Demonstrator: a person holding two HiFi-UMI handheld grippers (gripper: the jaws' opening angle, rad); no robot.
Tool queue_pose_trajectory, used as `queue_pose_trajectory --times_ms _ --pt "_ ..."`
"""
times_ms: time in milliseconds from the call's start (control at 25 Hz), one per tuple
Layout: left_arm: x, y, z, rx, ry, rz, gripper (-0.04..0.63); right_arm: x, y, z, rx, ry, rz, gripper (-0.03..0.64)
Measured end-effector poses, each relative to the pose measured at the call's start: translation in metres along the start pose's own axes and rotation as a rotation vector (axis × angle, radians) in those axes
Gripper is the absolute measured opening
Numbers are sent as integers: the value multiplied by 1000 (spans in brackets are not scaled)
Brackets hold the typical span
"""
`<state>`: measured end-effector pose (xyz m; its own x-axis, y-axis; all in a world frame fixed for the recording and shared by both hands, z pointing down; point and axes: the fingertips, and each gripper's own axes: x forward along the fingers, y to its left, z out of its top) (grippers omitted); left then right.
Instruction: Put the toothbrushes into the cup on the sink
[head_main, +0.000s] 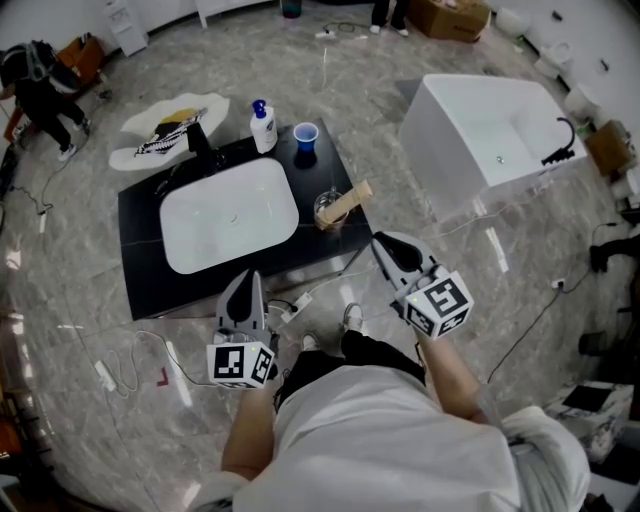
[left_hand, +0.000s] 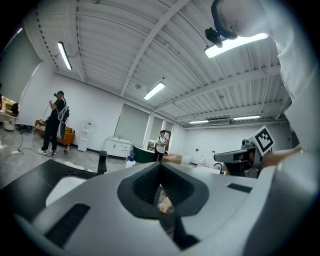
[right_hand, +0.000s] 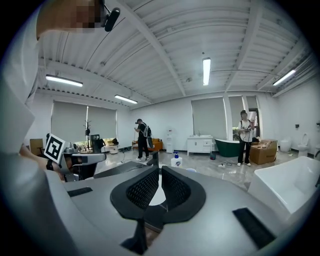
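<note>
A clear glass cup (head_main: 330, 208) stands on the black counter (head_main: 145, 270) at the sink basin's (head_main: 230, 215) right front corner. Pale wooden toothbrush handles (head_main: 352, 196) lean out of it to the right. My left gripper (head_main: 250, 280) hovers below the counter's front edge, shut and empty; its own view shows the cup (left_hand: 163, 200) through the hollow behind the closed tips (left_hand: 160, 167). My right gripper (head_main: 381, 241) sits just right of and below the cup, shut with nothing between its pads (right_hand: 159, 172).
At the back of the counter stand a blue cup (head_main: 306, 133), a soap bottle (head_main: 263, 128) and a black faucet (head_main: 200, 140). A white bathtub (head_main: 490, 140) sits to the right. Cables trail over the floor, and a person (head_main: 45, 95) stands far left.
</note>
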<state>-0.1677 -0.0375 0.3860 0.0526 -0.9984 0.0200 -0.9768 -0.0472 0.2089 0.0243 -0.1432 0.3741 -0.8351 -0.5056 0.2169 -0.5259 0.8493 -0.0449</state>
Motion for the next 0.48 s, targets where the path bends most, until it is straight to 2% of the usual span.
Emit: queue_pose_trajectory --times_ms 480 --pt "17 -2 11 10 -40 24 3 6 -21 22 -32 -38 16 44"
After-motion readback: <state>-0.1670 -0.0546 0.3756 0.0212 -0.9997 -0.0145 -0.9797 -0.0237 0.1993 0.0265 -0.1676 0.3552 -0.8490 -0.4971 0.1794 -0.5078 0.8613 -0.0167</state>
